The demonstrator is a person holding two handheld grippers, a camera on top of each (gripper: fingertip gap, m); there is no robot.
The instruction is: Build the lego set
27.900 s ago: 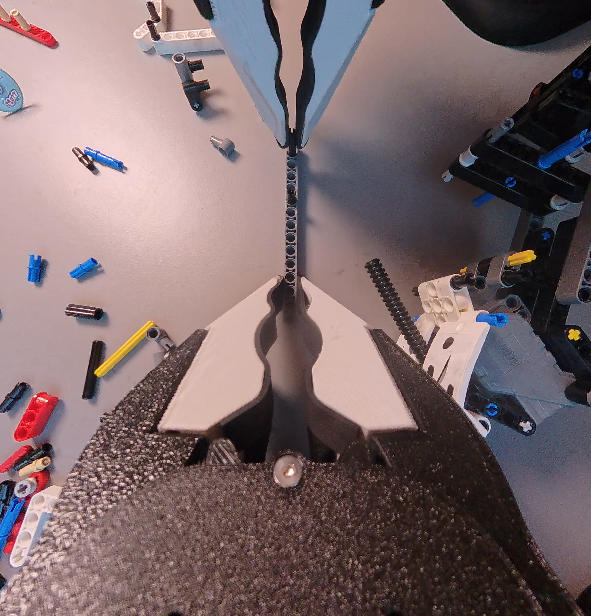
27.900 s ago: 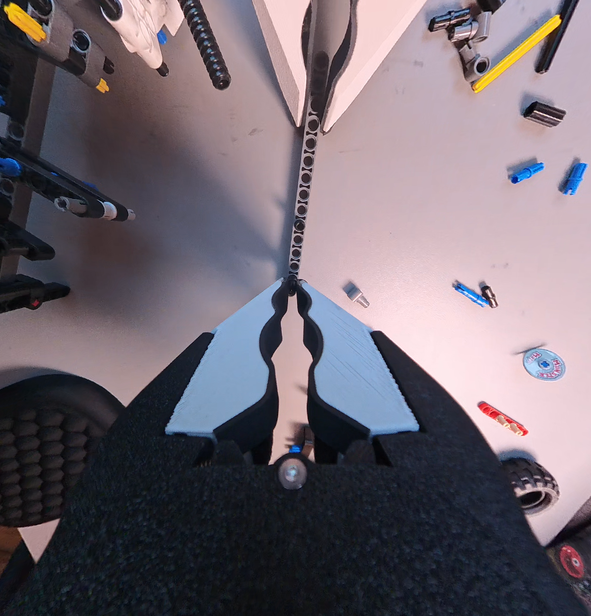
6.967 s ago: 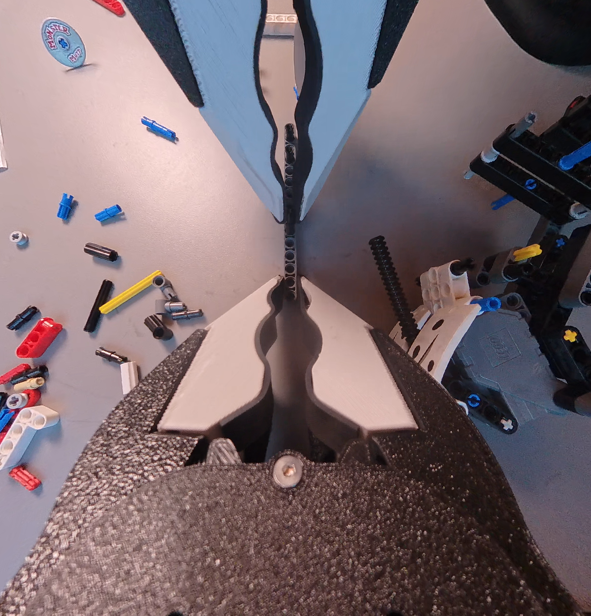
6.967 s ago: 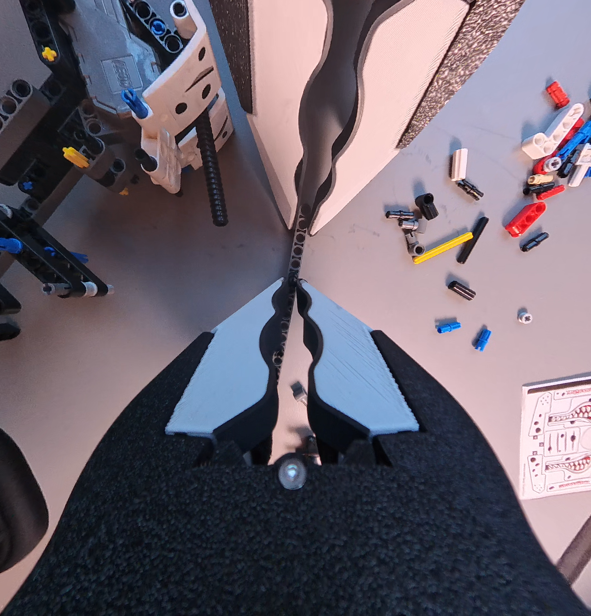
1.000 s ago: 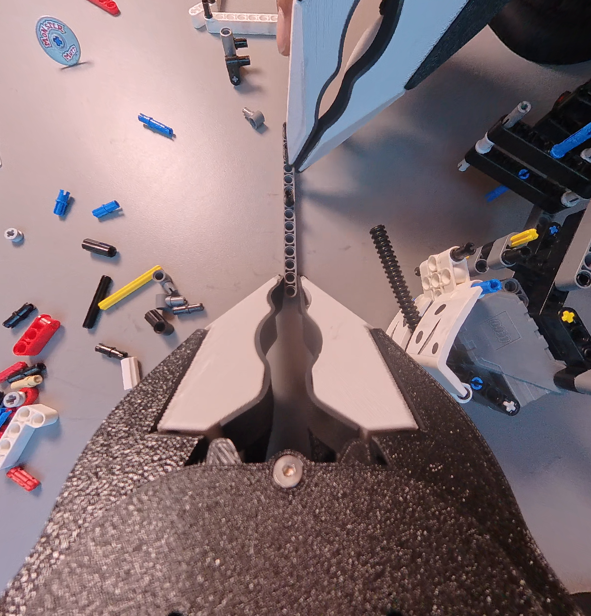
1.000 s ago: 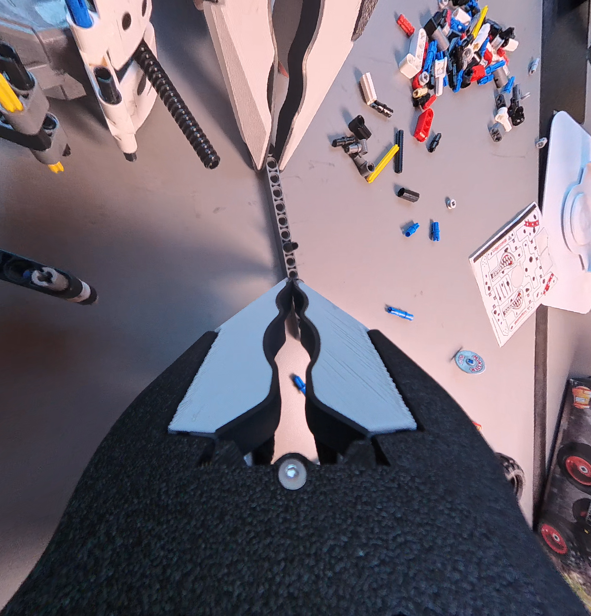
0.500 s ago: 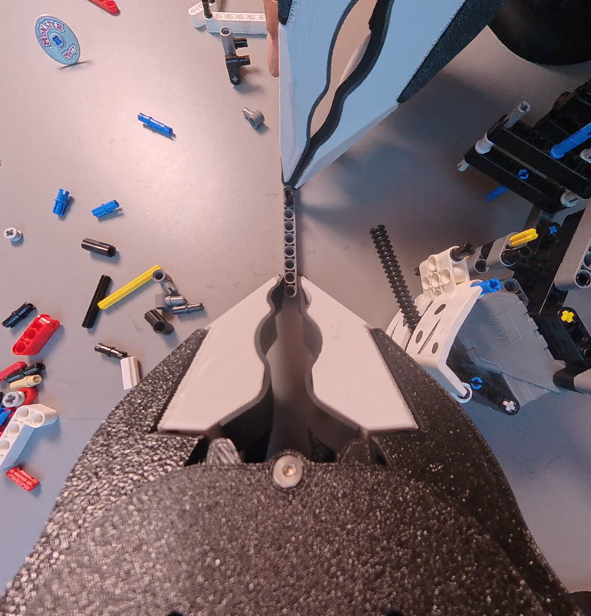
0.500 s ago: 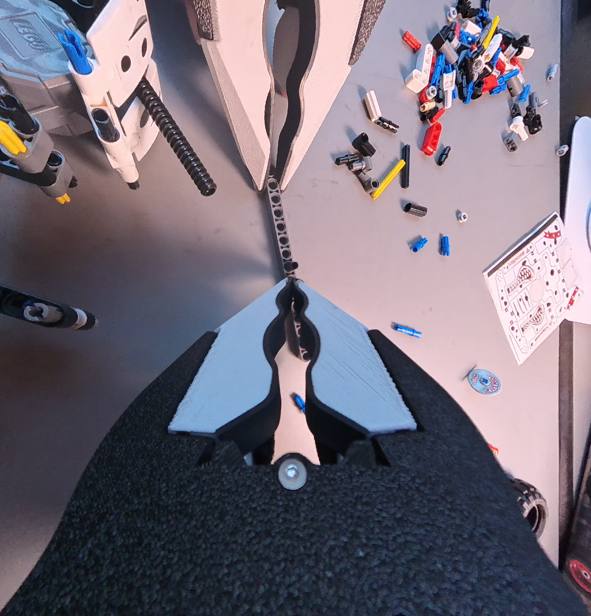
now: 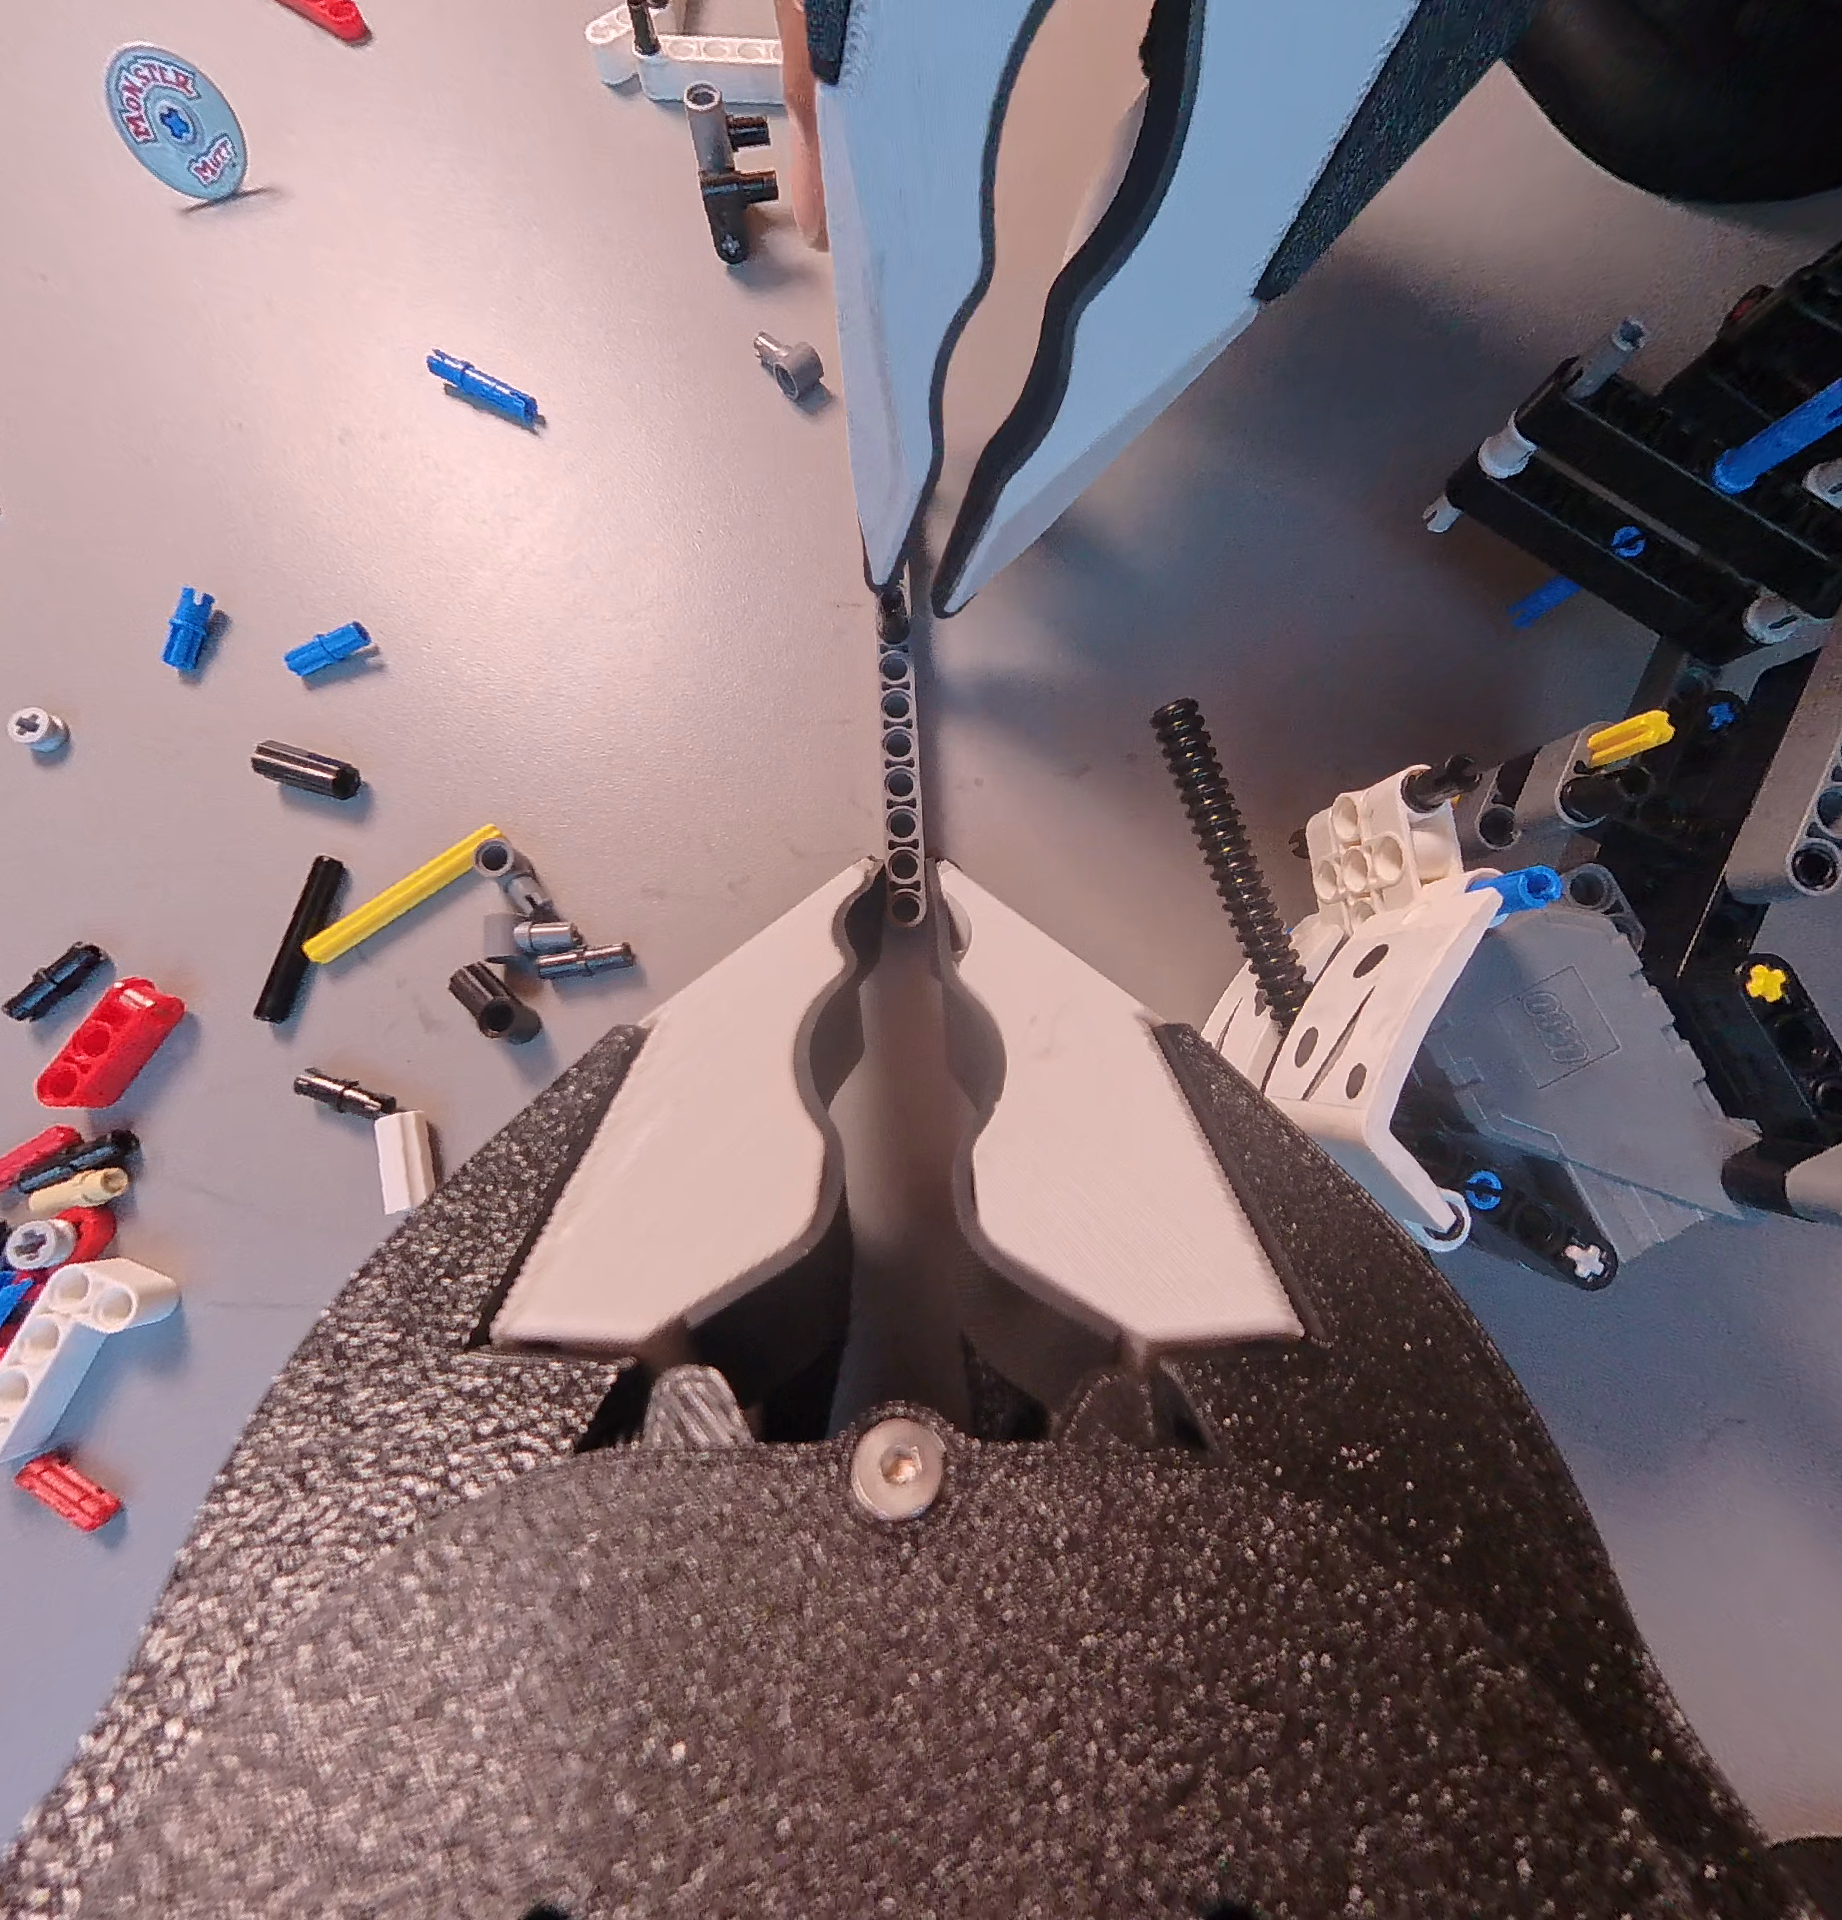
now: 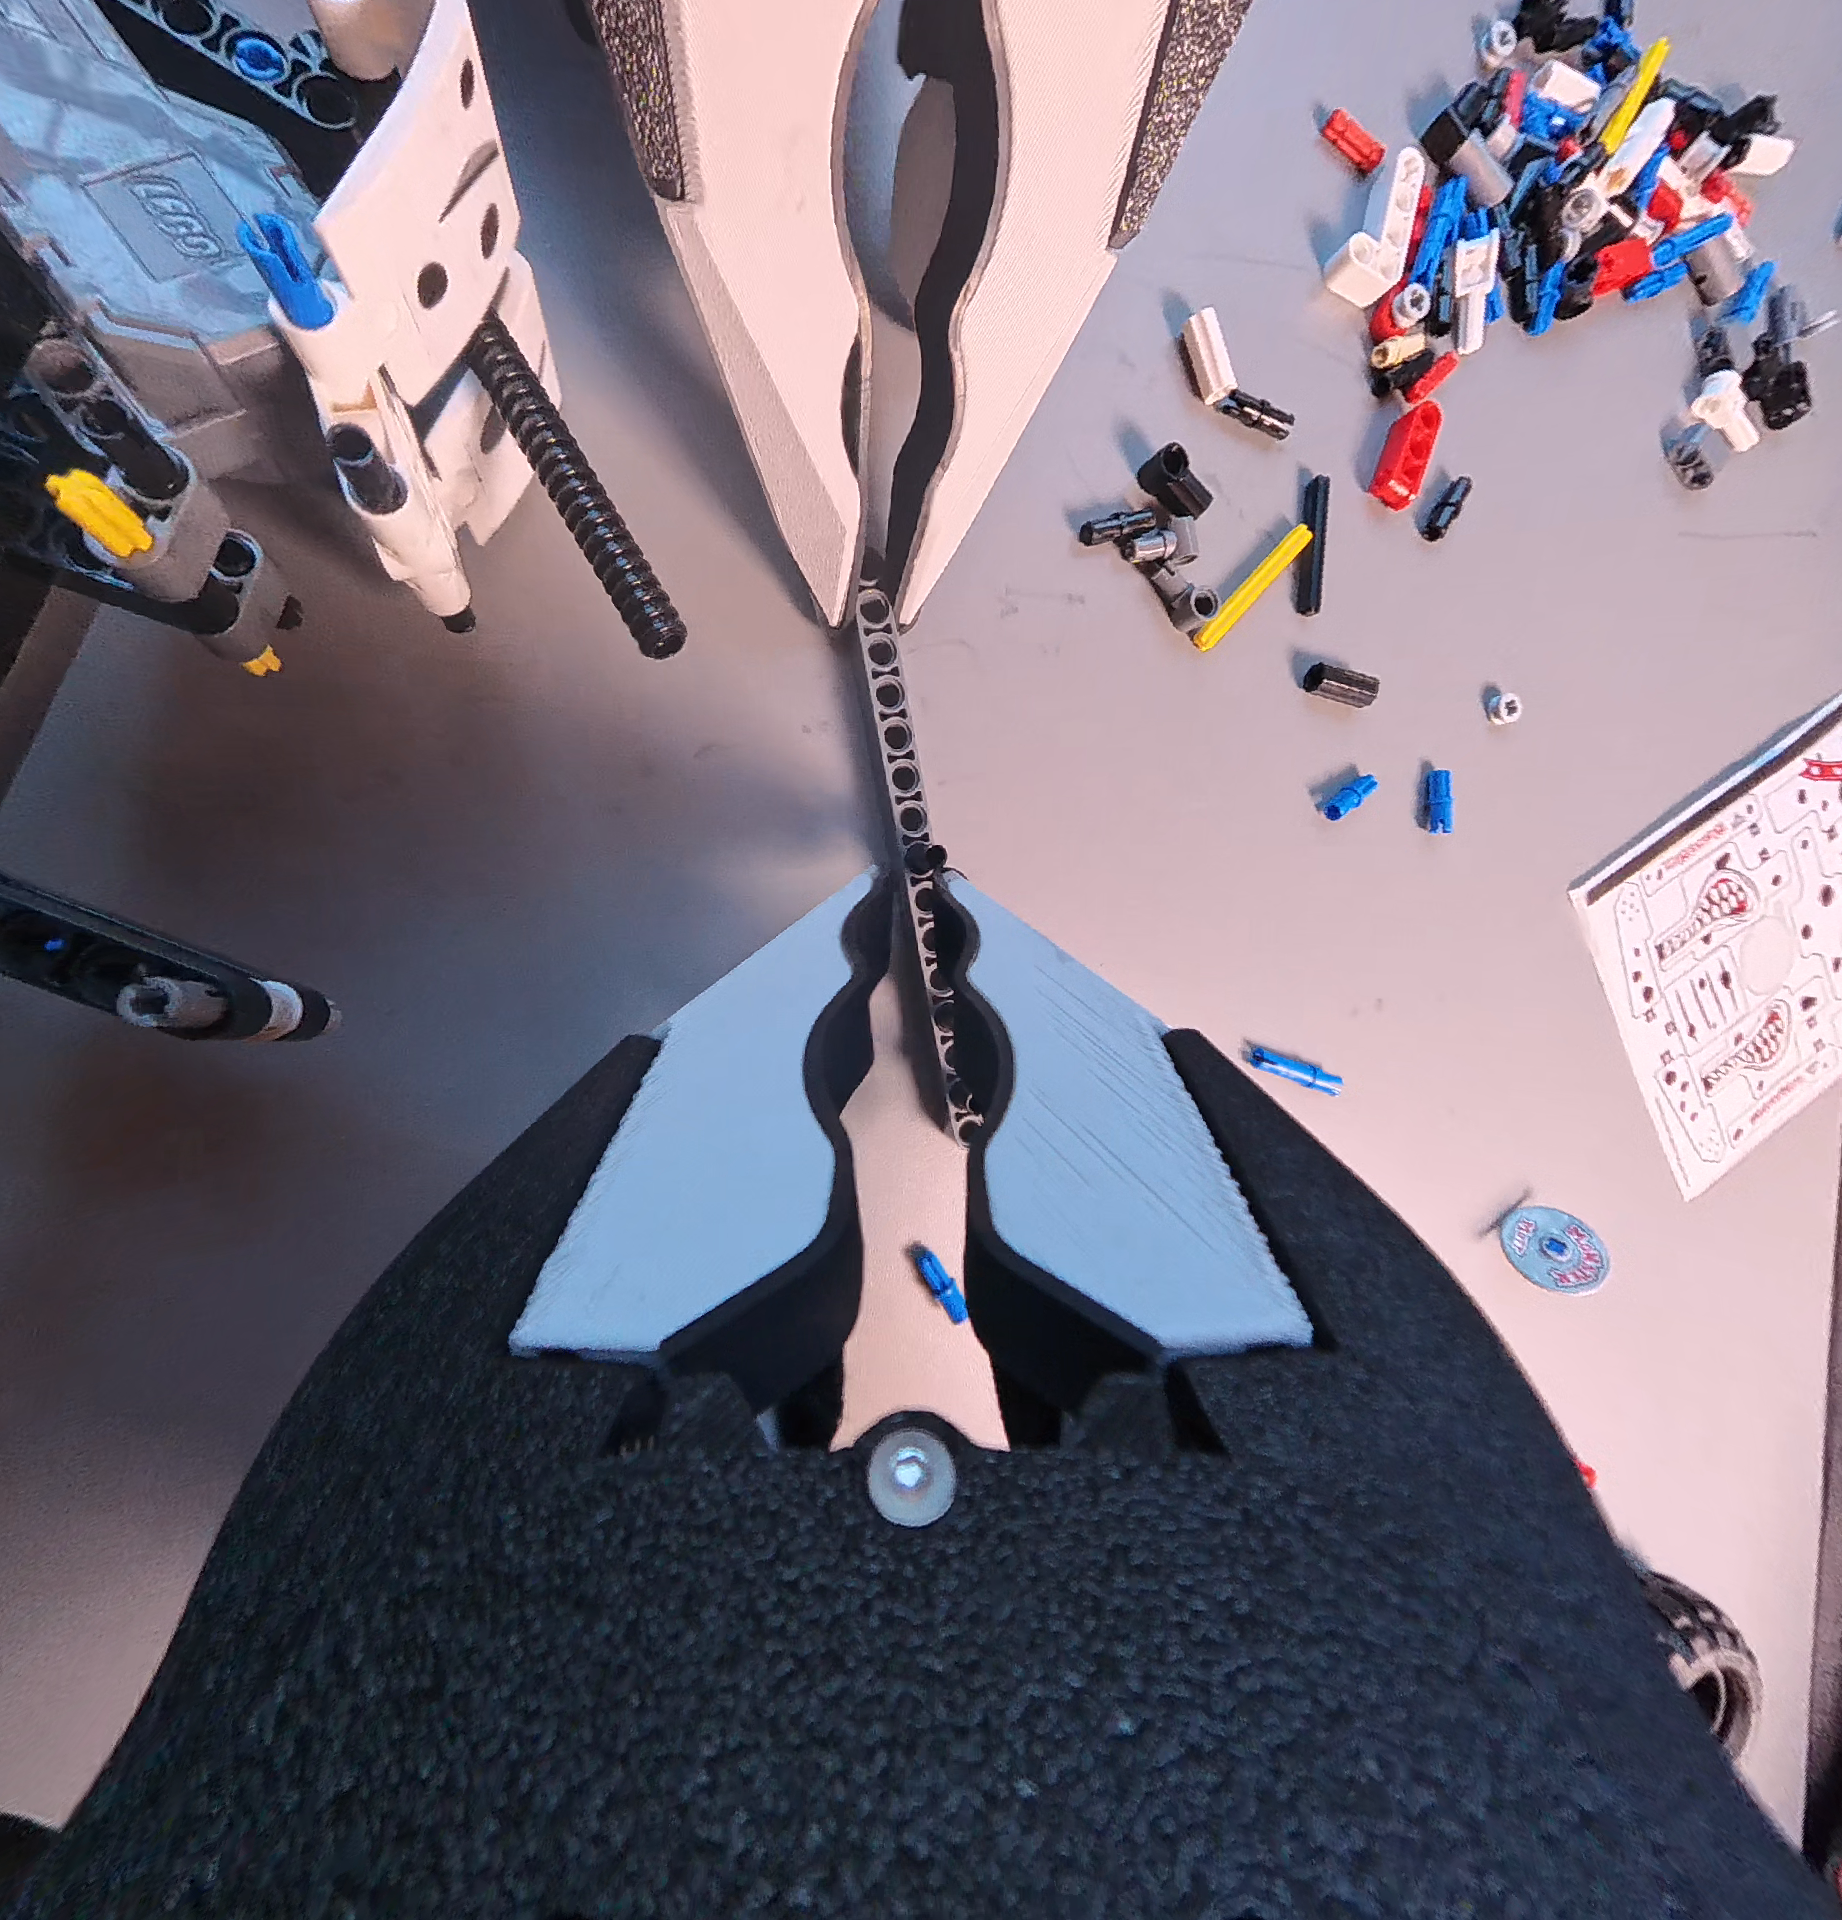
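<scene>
While both tongs (image 9: 904, 883) (image 10: 912, 883) pinch the grey beam (image 9: 899, 769), a black spring (image 9: 1223, 862) lies just beside.

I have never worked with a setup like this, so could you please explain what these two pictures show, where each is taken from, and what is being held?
There is no robot arm here: a person holds a two-finger gripper in each hand, and a camera on each gripper looks forward along its fingers. One picture is from the left gripper, the other from the right gripper; each also shows the other gripper coming in from the top.

Between them they hold one long dark grey beam with holes above a grey table. The left gripper pinches one end at its fingertips; the other end runs in between the right gripper's fingers.

On the table lie loose Lego parts: blue pins, a yellow axle, a red piece, a bigger pile of parts and a sticker sheet. To one side stands the partly built model.
</scene>
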